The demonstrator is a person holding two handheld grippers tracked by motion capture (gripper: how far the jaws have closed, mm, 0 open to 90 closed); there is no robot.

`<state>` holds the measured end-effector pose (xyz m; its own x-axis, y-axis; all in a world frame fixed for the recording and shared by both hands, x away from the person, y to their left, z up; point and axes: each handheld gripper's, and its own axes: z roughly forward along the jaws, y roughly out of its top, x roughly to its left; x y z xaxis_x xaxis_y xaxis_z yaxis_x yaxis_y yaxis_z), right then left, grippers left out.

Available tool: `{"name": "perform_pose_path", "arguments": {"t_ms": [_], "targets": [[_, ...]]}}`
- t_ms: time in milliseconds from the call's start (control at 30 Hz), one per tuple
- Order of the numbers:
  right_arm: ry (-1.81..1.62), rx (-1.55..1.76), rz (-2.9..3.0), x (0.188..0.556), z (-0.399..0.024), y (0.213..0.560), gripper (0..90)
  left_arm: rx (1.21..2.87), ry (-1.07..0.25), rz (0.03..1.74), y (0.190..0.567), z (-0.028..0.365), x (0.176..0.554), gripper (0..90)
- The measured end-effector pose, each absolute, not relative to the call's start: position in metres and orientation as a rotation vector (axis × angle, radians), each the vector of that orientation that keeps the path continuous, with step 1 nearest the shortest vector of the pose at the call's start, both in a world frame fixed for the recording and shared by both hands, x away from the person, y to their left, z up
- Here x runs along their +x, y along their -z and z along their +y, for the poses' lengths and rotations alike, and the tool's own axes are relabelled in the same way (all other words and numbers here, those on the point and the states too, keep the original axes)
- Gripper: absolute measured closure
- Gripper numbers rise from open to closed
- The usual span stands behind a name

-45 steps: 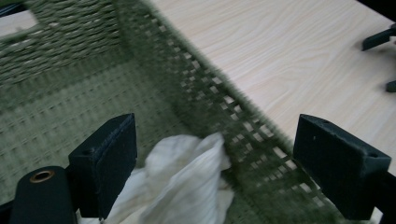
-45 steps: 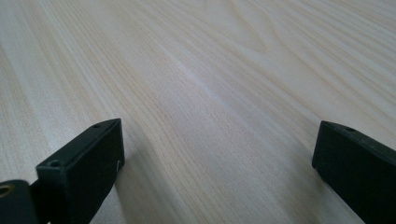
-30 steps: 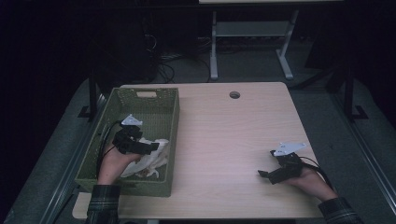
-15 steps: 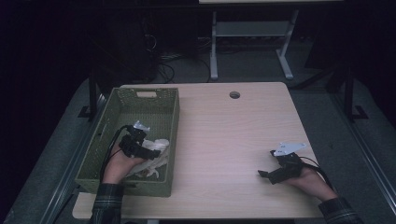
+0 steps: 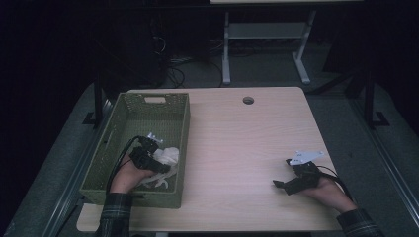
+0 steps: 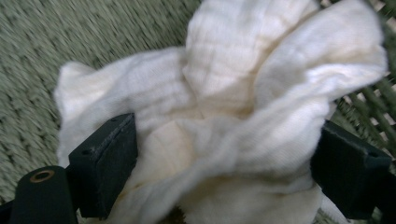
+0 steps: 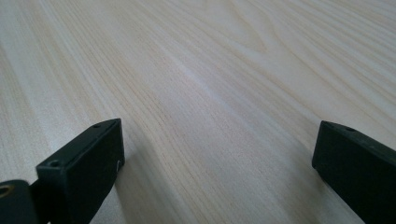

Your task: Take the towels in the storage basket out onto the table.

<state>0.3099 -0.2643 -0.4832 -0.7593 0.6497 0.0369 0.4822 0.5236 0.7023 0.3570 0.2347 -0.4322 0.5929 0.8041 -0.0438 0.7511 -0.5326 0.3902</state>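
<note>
The left claw (image 6: 224, 177) stood wide open around the white cloth (image 6: 224, 116) in the basket (image 5: 183, 123). It needed to close deep on the bunched folds. The right claw (image 7: 219, 172) rested open on the tabletop (image 7: 210, 70).

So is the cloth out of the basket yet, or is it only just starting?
Only just starting. Nothing looks finished: the white cloth lies bunched inside the green basket, near its front right corner. In hand: the left tool is down in the basket, jaws wide open on either side of the cloth, not yet closed on it. Left to do: probably squeeze, lift and carry it out. The right tool rests open on the bare table.
</note>
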Motion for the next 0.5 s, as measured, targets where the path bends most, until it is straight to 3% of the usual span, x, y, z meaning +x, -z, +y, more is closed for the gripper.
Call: {"name": "perform_pose_path", "arguments": {"t_ms": [367,433,500], "targets": [[-1.061,0.958,2.535,0.3099,-0.2643,0.4831,1.8,2.484,-0.196,1.278,0.4374,0.2319,0.3577,14.0],[-1.061,0.958,2.535,0.3099,-0.2643,0.4831,1.8,2.493,-0.207,1.277,0.4360,0.2308,0.3567,18.7],[-1.061,0.958,2.535,0.3099,-0.2643,0.4831,1.8,2.505,-0.202,1.245,0.4323,0.2305,0.3555,29.6]]}}
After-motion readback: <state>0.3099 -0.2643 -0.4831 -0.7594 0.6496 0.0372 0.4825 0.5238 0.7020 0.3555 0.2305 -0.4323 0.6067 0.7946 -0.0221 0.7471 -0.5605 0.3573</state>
